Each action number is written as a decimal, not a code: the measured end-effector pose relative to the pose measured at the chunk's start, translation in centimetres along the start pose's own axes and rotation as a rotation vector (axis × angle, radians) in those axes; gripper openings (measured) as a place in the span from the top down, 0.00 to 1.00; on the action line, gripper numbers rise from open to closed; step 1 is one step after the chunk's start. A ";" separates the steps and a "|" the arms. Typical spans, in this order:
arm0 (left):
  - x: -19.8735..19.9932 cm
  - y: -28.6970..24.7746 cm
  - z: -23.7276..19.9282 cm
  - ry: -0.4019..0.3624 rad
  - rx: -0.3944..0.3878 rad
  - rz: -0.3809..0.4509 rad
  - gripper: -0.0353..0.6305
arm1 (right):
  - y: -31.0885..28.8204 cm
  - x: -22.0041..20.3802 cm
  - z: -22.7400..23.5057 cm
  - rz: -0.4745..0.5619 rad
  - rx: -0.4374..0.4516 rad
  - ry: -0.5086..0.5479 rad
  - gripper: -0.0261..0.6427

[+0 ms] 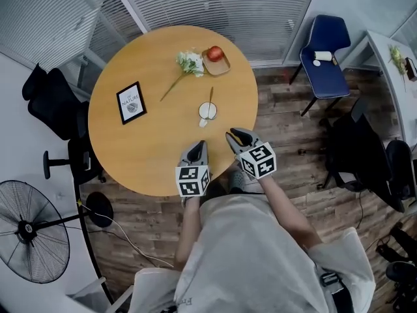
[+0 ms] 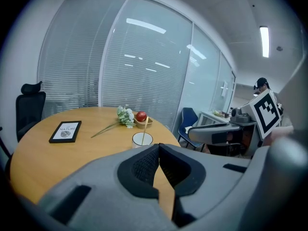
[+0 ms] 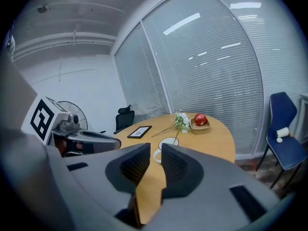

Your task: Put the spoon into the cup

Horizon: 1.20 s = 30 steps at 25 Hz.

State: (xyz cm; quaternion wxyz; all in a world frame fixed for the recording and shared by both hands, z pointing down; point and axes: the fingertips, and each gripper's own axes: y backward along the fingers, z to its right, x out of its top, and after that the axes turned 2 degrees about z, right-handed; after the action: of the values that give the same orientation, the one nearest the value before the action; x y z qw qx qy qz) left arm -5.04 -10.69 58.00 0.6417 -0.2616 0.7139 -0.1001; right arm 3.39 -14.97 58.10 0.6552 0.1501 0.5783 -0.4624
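Note:
A white cup (image 1: 208, 111) stands on the round wooden table (image 1: 150, 142), right of its middle. The spoon (image 1: 210, 96) sits in the cup, its thin handle leaning out toward the far side. Both grippers hover over the table's near edge, short of the cup. My left gripper (image 1: 197, 145) has its pads touching at the tips, with nothing between them. My right gripper (image 1: 233, 134) shows a narrow gap between its pads, also with nothing in it. The left gripper view has the cup (image 2: 142, 139) and spoon (image 2: 144, 126) just beyond the left gripper (image 2: 158, 146); the right gripper view shows the cup (image 3: 168, 141) past the right gripper (image 3: 156, 147).
A framed picture (image 1: 131, 102) lies at the table's left. White flowers (image 1: 189, 62) and a red apple (image 1: 215, 53) on a small wooden tray sit at the far side. A blue chair (image 1: 326, 51), a black office chair (image 1: 52, 103) and a fan (image 1: 29, 233) surround the table.

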 end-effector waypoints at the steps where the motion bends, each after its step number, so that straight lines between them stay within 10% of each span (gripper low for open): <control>1: -0.2 0.0 0.1 0.001 0.002 0.001 0.94 | 0.1 0.0 0.1 0.002 -0.004 0.005 0.87; 30: -0.1 0.9 0.7 0.009 0.004 0.044 0.94 | 1.3 -1.3 -0.8 -0.026 0.025 0.023 0.97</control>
State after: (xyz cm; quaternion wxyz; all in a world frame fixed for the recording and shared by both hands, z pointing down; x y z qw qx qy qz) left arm -4.63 -9.73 57.55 0.6411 -0.2440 0.7222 -0.0887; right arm 3.98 -13.11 58.61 0.6405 0.1564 0.5819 -0.4762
